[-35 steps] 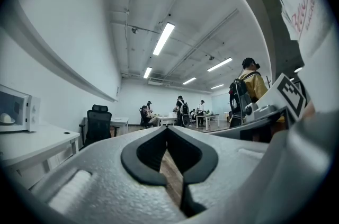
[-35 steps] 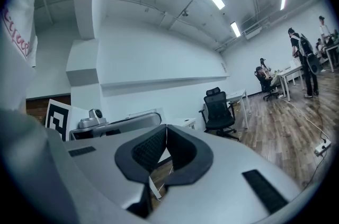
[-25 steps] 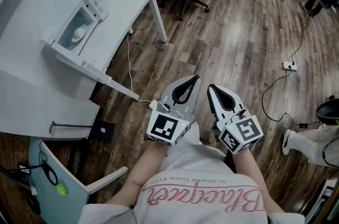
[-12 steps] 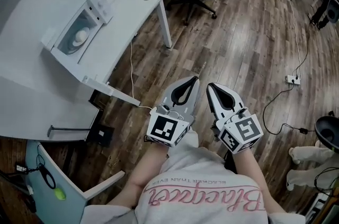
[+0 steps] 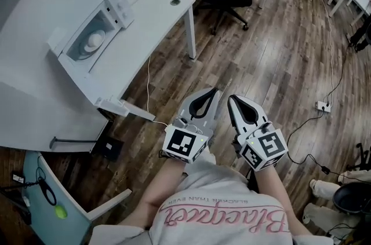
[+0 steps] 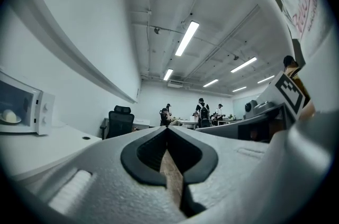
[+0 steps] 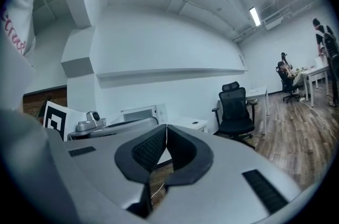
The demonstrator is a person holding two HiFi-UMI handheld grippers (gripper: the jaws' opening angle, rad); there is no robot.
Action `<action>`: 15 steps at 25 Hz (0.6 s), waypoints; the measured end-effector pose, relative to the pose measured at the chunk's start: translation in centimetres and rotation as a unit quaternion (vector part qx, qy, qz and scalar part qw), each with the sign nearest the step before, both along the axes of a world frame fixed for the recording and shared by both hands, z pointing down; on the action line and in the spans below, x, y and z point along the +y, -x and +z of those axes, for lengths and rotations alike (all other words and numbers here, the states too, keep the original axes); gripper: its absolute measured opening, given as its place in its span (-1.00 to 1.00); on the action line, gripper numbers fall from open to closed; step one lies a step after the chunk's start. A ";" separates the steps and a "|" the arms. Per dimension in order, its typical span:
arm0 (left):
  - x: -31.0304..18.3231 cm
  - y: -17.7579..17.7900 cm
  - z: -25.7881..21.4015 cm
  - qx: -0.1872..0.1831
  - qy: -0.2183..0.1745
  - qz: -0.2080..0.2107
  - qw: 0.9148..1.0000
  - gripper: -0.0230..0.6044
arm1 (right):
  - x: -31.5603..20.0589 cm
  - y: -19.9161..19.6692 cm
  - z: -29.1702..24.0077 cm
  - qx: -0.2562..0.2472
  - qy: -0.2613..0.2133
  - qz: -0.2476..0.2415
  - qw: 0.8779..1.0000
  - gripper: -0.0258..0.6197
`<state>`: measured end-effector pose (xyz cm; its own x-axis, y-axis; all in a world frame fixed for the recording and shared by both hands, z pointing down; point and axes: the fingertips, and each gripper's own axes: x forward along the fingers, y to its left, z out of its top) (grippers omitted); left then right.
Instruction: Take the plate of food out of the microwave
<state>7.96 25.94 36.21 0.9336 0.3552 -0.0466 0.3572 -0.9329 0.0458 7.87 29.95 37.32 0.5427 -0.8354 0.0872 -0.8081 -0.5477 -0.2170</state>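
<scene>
The plate of food [image 5: 93, 40] sat inside the microwave [image 5: 119, 9] on the white table [image 5: 162, 15]. Well apart from it, over the wooden floor [image 5: 272, 52], the left gripper [image 5: 214, 91] and right gripper [image 5: 231, 99] were side by side, each clenched on nothing.

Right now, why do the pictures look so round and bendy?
Left gripper view: a wide lens curves the wall and darkens the corners; the ceiling lights glare. Right gripper view: same bend, jaws loom big up close. Head view: sharp, evenly lit.
</scene>
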 end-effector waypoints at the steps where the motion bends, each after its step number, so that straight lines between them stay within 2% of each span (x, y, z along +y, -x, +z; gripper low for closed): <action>1: -0.6 -0.4 0.0 -0.001 0.001 -0.005 1.000 -0.91 | -0.6 -0.4 0.0 0.000 0.001 -0.005 1.000 -0.88; 8: -5.3 -2.5 0.1 -0.002 0.000 -0.040 0.999 -0.91 | -5.3 -2.5 0.2 -0.004 0.005 -0.036 0.999 -0.88; 15: -8.7 -2.2 0.2 -0.003 0.005 -0.077 0.997 -0.91 | -8.4 -2.6 0.3 -0.005 0.004 -0.071 0.997 -0.88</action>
<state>10.14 17.24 36.39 0.9774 0.2071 -0.0432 0.2093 -0.9762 0.0566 10.45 21.56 37.59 0.4182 -0.9030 0.0982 -0.8755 -0.4296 -0.2212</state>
